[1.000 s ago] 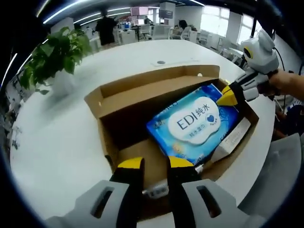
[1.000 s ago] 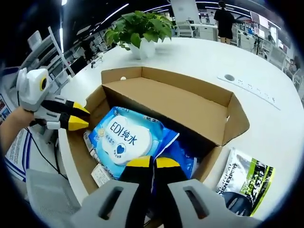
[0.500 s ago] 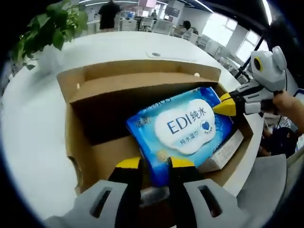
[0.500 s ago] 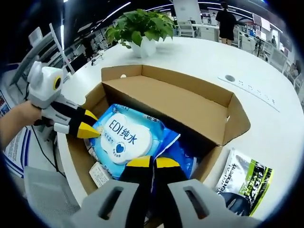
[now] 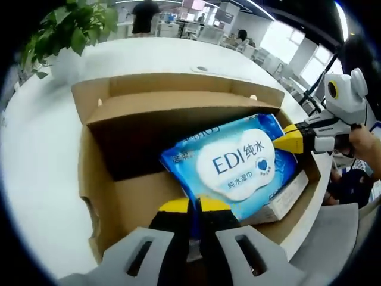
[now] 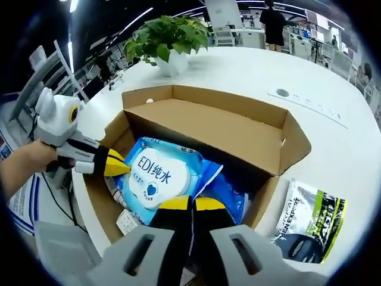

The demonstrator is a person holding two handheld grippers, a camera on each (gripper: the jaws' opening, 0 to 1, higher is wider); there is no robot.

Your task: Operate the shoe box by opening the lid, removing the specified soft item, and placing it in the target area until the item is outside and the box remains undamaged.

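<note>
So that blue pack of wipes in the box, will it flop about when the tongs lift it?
Probably a little. The wipes pack is a soft plastic pouch with crinkled ends, so it may sag between the left tongs and right tongs pinching opposite ends. Its glossy film looks slippery. It seems plump, perhaps weighty for its size.

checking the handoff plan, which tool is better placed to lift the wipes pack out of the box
Both are clamped on the blue wipes pack inside the open box, at opposite ends: the left tool and the right tool. Neither is clearly better placed; a two-tool lift looks likeliest.
</note>
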